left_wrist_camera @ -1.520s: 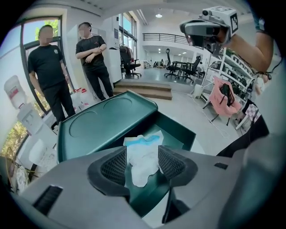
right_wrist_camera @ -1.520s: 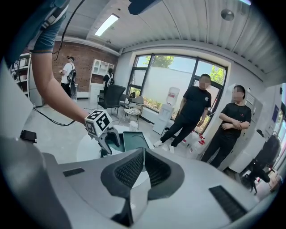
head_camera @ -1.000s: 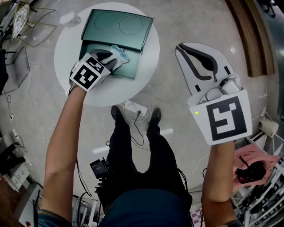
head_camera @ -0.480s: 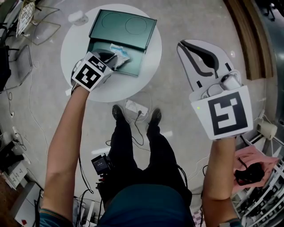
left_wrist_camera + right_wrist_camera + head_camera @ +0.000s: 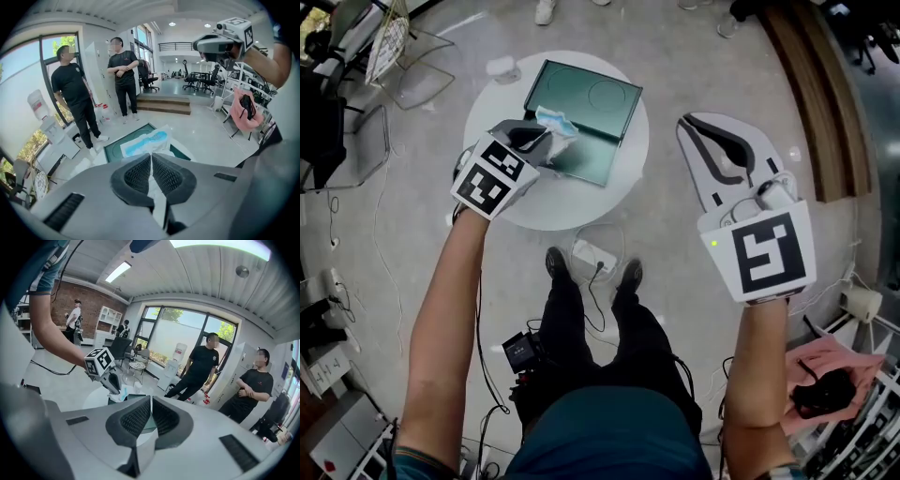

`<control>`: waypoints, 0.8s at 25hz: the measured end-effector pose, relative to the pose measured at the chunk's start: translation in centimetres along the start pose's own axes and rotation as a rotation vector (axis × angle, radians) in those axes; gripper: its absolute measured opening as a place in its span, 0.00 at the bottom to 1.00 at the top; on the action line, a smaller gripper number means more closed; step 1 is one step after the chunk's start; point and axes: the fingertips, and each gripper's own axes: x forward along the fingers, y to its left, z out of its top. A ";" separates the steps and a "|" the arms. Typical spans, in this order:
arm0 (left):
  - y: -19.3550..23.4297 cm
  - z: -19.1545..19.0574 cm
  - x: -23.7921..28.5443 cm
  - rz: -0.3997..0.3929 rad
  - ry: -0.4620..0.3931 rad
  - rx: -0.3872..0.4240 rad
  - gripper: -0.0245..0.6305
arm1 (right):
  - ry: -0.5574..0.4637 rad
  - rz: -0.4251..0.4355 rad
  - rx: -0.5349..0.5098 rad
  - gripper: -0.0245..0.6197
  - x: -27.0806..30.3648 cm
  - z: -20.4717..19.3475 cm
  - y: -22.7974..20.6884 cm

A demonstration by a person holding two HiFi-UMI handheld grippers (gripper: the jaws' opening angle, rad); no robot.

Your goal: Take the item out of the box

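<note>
Gripping a white-and-blue packet [image 5: 146, 140] by its near end, left tongs [image 5: 151, 165] clamped shut on it, packet held over the open green box [image 5: 598, 101] on the round white desk [image 5: 551, 203], long axis pointing straight out from the tongs toward the box, right tongs [image 5: 151, 411] closed, empty, well apart.

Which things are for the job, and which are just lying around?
For the job: green box, white-and-blue packet, left hand-held gripper shut on it.
Lying about: small white thing on the table, floor power strip, pink cloth.
</note>
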 end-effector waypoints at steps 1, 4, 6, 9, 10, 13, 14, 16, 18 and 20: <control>0.2 0.7 -1.3 0.012 -0.015 0.001 0.07 | -0.005 -0.002 -0.005 0.10 -0.5 0.8 0.0; 0.4 2.9 -5.4 0.051 -0.060 0.003 0.07 | -0.022 -0.010 -0.013 0.10 -2.2 3.0 -0.2; 0.1 4.5 -8.0 0.079 -0.096 -0.001 0.07 | -0.040 -0.016 -0.012 0.10 -3.5 4.3 -0.5; -0.4 6.6 -12.0 0.124 -0.153 0.000 0.07 | -0.067 -0.023 -0.017 0.10 -5.2 6.2 -0.6; -0.4 7.2 -13.3 0.140 -0.171 0.003 0.07 | -0.075 -0.024 -0.021 0.10 -5.6 6.9 -0.6; -0.4 9.1 -17.3 0.189 -0.225 0.015 0.07 | -0.098 -0.020 -0.036 0.10 -6.6 8.8 -0.4; -0.5 9.8 -18.6 0.206 -0.243 0.018 0.07 | -0.107 -0.015 -0.042 0.10 -7.1 9.4 -0.3; -0.8 11.1 -21.1 0.237 -0.277 0.022 0.07 | -0.126 -0.001 -0.049 0.10 -8.0 10.4 -0.2; -1.3 12.4 -23.5 0.269 -0.309 0.030 0.07 | -0.141 0.019 -0.053 0.10 -8.9 11.3 0.0; -1.6 13.5 -26.0 0.301 -0.339 0.040 0.07 | -0.153 0.040 -0.057 0.10 -9.7 12.2 0.2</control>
